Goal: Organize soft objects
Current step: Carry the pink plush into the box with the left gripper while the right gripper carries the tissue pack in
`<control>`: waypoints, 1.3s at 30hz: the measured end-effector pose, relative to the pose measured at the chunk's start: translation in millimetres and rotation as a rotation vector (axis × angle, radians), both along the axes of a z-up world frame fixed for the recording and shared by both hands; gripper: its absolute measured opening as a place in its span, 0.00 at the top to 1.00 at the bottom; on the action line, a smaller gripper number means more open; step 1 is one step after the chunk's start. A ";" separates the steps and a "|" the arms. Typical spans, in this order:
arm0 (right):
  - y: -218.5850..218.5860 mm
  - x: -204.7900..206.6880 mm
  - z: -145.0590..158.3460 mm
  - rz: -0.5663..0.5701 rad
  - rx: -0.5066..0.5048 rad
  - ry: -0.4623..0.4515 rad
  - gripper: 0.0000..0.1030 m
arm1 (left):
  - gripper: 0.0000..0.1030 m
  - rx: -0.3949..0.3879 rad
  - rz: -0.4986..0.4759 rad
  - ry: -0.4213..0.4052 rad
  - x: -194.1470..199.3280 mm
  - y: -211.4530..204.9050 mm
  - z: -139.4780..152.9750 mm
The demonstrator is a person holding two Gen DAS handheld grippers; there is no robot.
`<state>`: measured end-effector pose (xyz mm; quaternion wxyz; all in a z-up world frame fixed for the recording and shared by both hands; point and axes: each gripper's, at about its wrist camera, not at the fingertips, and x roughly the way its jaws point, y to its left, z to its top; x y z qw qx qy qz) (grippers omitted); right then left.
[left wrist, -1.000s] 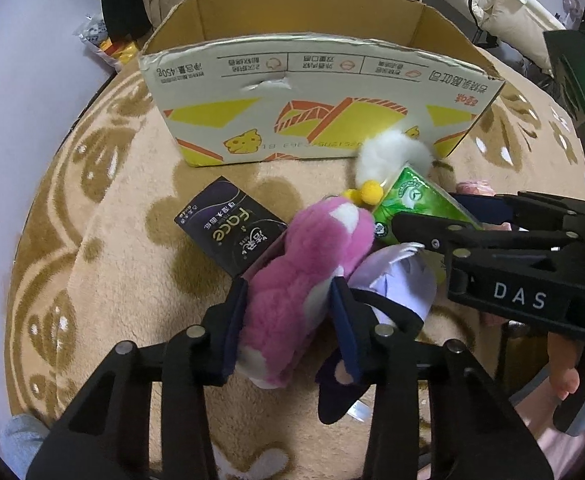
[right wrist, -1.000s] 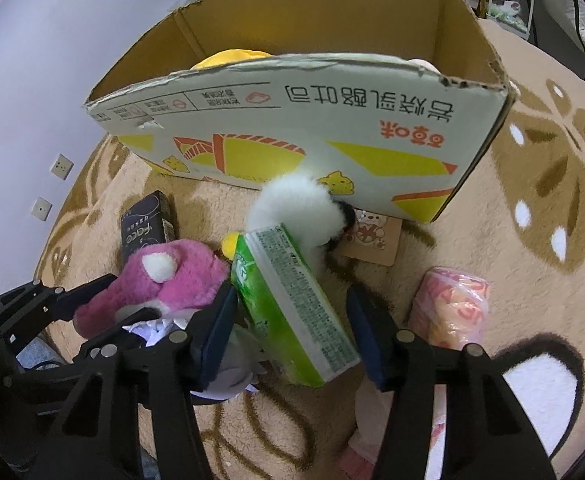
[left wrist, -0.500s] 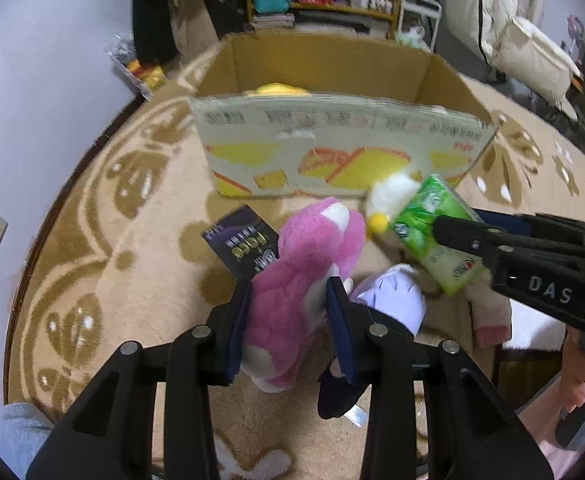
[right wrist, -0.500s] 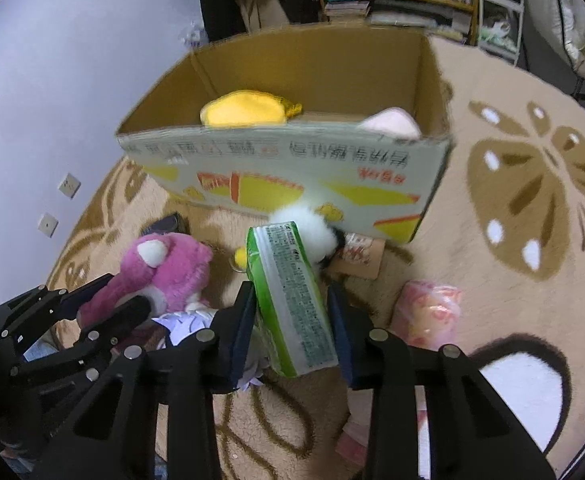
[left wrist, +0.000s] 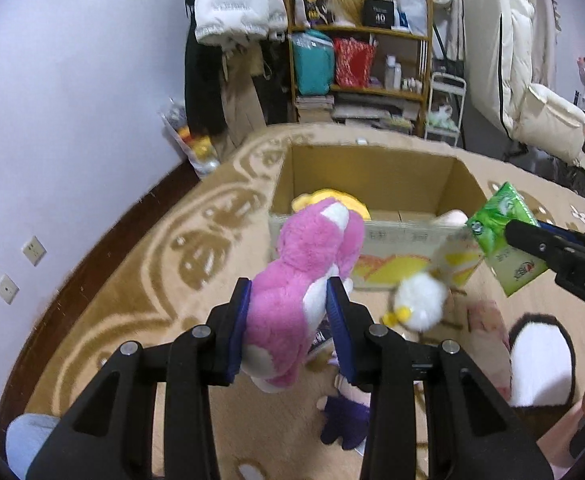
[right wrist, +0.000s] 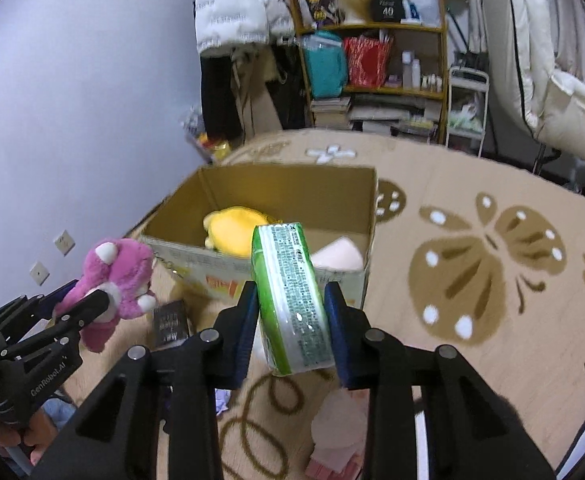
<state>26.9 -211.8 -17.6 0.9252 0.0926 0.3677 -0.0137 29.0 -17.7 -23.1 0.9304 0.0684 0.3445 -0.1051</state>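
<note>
My left gripper [left wrist: 288,296] is shut on a pink plush toy [left wrist: 308,248] and holds it in the air in front of the open cardboard box [left wrist: 372,168]. My right gripper [right wrist: 290,300] has its jaws closing, with both pads pressed on a green tissue pack [right wrist: 288,272] held above the box's near wall [right wrist: 228,264]. Inside the box lie a yellow plush [right wrist: 232,228] and a pale pink soft item [right wrist: 338,254]. In the right wrist view the pink plush toy [right wrist: 116,272] hangs at the left in the left gripper [right wrist: 80,300].
On the patterned rug [right wrist: 492,280] lie a white plush with a yellow beak [left wrist: 420,304], a purple plush [left wrist: 344,420], a black packet [right wrist: 168,324] and a pink soft roll [right wrist: 336,432]. A cluttered shelf [right wrist: 372,60] and a wall stand behind the box.
Both grippers have risen off the rug with the pink plush toy and the green tissue pack. The right jaws have narrowed onto the pack. The box's inside has come into view.
</note>
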 end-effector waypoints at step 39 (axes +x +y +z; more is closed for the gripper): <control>-9.2 81.1 15.0 -0.016 -0.121 -0.146 0.70 | 0.65 0.043 -0.022 -0.164 95.0 -42.0 28.8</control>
